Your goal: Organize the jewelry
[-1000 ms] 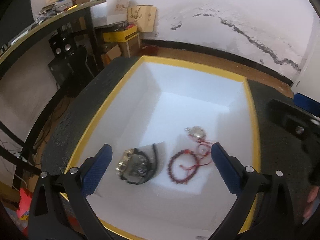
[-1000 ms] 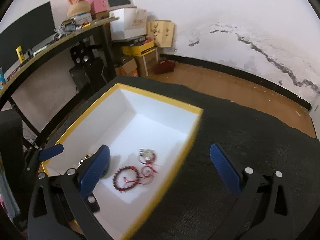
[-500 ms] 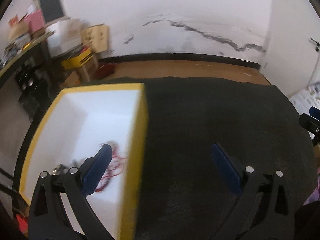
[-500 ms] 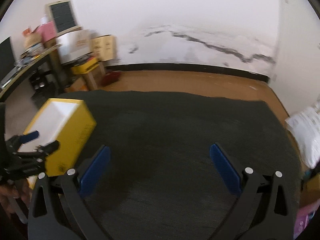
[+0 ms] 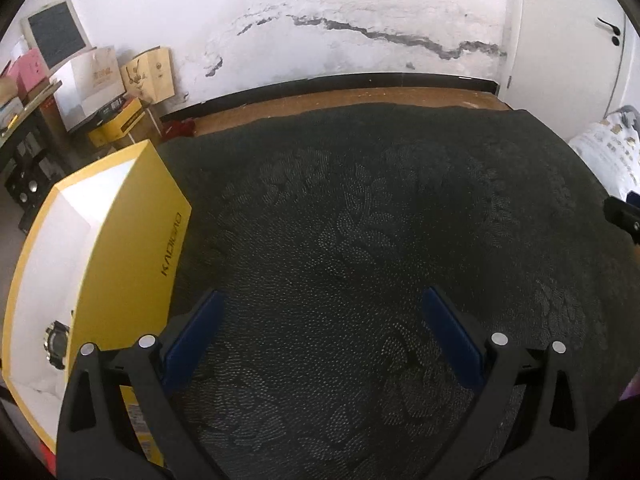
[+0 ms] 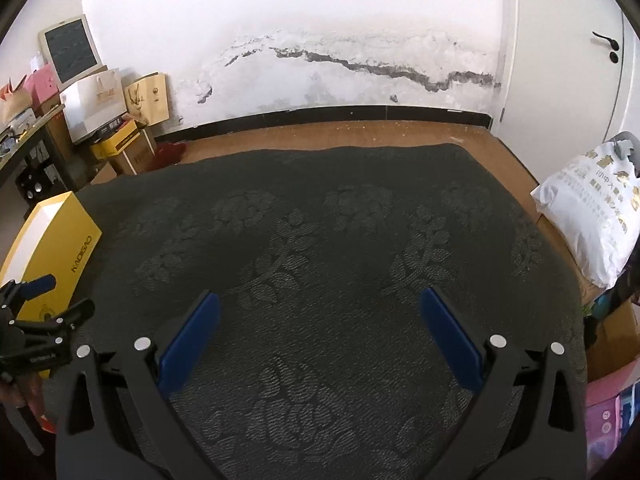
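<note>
Now both tongs hang spread and empty over the dark cloth point(image 5: 360, 240): the left gripper point(image 5: 324, 336) just beside the yellow box point(image 5: 132, 240), the right gripper point(image 6: 320, 332) well apart from it. Inside the box, against its white lining, a watch point(image 5: 56, 344) shows at the near end; other jewelry is hidden.
</note>
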The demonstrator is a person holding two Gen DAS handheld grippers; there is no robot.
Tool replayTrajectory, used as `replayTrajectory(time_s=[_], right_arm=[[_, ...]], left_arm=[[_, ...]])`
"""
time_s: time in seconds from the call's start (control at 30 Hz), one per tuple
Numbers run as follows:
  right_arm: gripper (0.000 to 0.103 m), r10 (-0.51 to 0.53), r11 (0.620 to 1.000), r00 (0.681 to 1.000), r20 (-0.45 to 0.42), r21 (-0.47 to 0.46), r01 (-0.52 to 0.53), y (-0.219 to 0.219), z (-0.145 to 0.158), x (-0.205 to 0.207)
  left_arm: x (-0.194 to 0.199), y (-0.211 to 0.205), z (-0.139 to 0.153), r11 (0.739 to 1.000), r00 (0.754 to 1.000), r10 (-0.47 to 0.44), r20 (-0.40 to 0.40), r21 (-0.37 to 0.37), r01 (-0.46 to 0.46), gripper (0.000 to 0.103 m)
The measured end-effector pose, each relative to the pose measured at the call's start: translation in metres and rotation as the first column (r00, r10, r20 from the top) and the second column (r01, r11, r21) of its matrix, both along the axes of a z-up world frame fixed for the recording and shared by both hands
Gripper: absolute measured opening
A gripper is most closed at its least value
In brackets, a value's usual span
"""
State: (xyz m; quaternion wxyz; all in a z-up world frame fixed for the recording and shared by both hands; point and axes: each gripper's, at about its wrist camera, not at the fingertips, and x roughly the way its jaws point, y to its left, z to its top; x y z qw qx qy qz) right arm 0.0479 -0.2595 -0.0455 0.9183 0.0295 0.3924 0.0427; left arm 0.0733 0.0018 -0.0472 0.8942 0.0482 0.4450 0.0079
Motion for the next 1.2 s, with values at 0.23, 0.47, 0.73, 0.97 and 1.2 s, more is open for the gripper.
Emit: replayTrajectory(time_s=[0.23, 0.47, 0.73, 0.97, 1.2], right_arm=[[0.097, -0.01, 1.0, 1.0, -0.005, -0.012, 0.01, -0.005, 0.0, 0.004], [0.097, 0.009, 0.999, 1.0, -0.02, -0.033, -0.01, 0.002, -0.004, 0.009], [0.097, 0.02, 0.999, 1.0, -0.016, -0.05, -0.02, 0.009, -0.007, 0.011], [0.097, 0.033, 0.998, 0.999, -0.016, -0.057, -0.034, 0.016, -0.008, 0.013], [0.097, 0.039, 0.997, 0.999, -0.02, -0.059, -0.041, 0.019, -0.009, 0.014]], left_arm=[[-0.001, 0.008, 0.0, 0.998, 0.999, 0.04, 0.023, -0.039, -0.039, 0.096], [0.005, 0.011, -0.002, 0.998, 0.999, 0.045, 0.013, -0.04, -0.045, 0.096], [0.002, 0.02, -0.001, 0.997, 0.998, 0.065, 0.019, -0.049, -0.064, 0.096], [0.0, 0.026, 0.001, 0.996, 0.996, 0.081, 0.028, -0.052, -0.079, 0.096], [0.001, 0.033, 0.002, 0.993, 0.994, 0.101, 0.027, -0.06, -0.1, 0.096]])
